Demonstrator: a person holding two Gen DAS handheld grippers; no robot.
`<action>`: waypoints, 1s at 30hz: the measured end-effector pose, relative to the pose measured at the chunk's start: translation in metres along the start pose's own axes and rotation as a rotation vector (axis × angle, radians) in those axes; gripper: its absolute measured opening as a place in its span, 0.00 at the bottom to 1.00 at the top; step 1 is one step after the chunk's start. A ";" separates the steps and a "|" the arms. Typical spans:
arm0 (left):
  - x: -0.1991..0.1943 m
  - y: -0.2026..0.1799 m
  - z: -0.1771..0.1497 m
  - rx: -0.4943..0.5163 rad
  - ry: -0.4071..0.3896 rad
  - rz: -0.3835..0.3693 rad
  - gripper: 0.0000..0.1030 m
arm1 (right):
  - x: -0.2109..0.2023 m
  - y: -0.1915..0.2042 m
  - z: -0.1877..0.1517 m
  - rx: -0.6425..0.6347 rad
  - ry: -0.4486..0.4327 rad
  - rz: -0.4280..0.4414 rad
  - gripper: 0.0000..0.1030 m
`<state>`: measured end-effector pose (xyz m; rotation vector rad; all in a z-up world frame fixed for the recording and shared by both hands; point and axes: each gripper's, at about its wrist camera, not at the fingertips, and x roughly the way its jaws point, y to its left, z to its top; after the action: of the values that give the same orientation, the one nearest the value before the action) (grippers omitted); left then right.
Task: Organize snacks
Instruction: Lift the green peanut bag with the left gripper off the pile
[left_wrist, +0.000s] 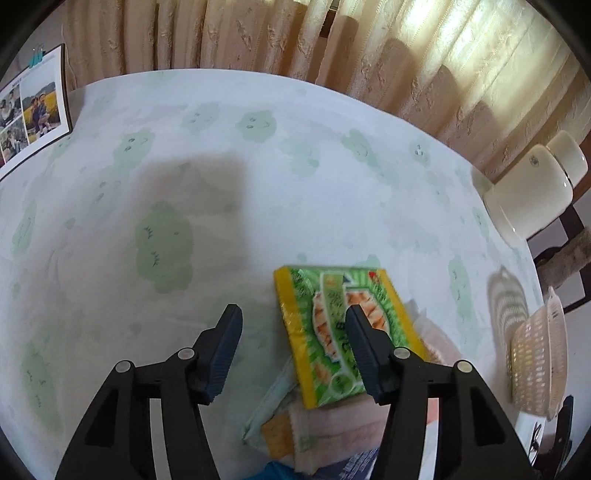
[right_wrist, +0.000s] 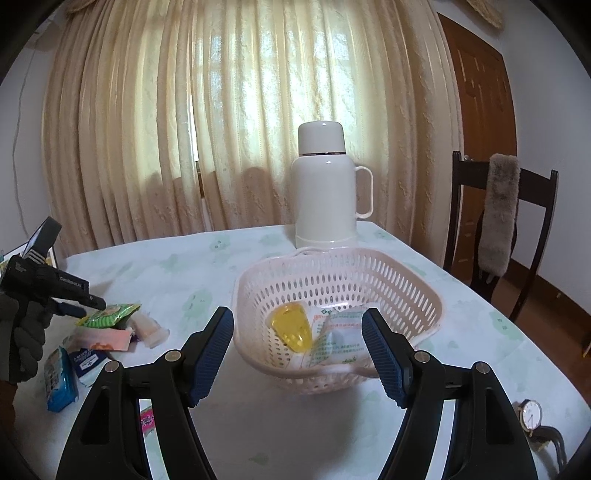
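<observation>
Picking step: left gripper (left_wrist: 293, 325) jaws apart astride green-and-yellow foil snack packet (left_wrist: 332, 325), lower centre; right gripper (right_wrist: 297, 325) jaws apart, empty; next, clamp and carry to pink perforated plastic basket (right_wrist: 413, 295).

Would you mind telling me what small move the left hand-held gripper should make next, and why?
Probably shift the left hand-held gripper a little to the right, so both fingers straddle the green snack packet. Its jaws are open with only bare tablecloth between them, one finger lies across the packet, and the packet still sits on the snack pile, outside the basket.
</observation>
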<state>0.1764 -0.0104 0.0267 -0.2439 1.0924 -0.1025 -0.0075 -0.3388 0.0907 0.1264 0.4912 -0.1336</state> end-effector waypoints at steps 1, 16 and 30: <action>-0.002 0.001 -0.002 0.005 0.001 -0.008 0.55 | -0.001 0.000 -0.001 0.001 0.002 0.001 0.71; -0.020 -0.030 -0.029 0.280 -0.004 0.013 0.68 | -0.007 0.003 -0.005 0.002 0.004 0.003 0.71; 0.016 -0.048 -0.004 0.392 0.001 0.132 0.75 | -0.006 0.001 -0.005 0.023 0.012 0.016 0.71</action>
<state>0.1820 -0.0605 0.0233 0.1799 1.0627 -0.1959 -0.0151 -0.3362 0.0894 0.1535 0.5007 -0.1225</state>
